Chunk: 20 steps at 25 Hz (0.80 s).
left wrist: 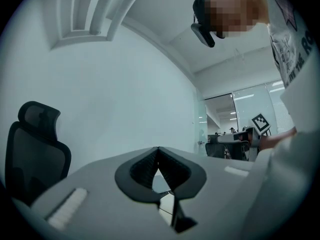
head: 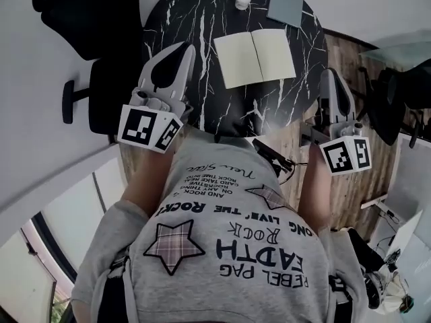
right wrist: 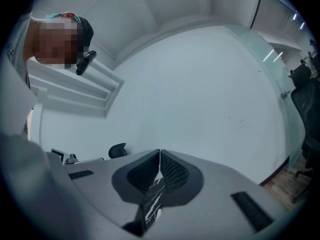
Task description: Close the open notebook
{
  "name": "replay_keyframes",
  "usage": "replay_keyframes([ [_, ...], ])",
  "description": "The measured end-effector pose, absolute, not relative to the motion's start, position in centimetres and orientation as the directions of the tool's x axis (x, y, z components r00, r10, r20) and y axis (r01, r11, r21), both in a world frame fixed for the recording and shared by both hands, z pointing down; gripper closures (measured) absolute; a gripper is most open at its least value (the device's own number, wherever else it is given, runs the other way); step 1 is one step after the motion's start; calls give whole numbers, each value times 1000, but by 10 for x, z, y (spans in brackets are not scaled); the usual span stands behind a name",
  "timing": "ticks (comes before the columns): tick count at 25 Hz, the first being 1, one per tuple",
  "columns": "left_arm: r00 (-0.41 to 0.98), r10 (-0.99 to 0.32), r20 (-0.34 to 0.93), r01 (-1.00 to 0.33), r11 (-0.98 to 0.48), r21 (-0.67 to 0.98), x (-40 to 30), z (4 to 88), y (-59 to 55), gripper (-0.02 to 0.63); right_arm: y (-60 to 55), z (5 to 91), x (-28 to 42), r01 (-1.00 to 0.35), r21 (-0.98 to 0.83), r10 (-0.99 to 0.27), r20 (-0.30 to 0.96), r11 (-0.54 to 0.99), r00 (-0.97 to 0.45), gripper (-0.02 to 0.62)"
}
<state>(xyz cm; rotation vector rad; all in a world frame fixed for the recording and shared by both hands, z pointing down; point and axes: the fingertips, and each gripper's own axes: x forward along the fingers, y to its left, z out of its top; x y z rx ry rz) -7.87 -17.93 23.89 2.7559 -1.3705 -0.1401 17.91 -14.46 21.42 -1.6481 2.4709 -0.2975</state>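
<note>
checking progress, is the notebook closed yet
No, the notebook lies open on the table, both pages showing.

- A round black table (head: 195, 19) with white veining stands on a wood-plank floor (head: 343, 52).
- A black mesh office chair (left wrist: 35, 149) stands near a plain white wall (left wrist: 125, 84).
- A glass partition (left wrist: 250, 109) shows ceiling lights beyond.

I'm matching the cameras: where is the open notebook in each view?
Head view: open notebook, top centre, lying flat on the black marble table.
Left gripper view: not in it.
Right gripper view: not in it.
Shared landmark: the table, also a veined sliver low centre in the right gripper view.
</note>
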Motion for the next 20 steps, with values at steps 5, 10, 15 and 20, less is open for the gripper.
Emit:
replay_keyframes([
  [5,654,-754,-59,-747,-657,100,-78,240,-207,597,-158,213,176,-917,-253,-949,-22,309,-314,583],
  [10,710,-702,-54,-696,-711,98,-74,244,-223,597,-164,216,169,-928,-263,-963,-18,265,-270,583],
  [15,723,-689,-46,-683,-723,102,-72,247,-227,597,-168,222,167,-925,-282,-965,-1,253,-264,583],
  [20,698,-715,-44,-708,-698,109,-68,248,-224,597,-172,222,171,-913,-285,-953,1,291,-304,583],
])
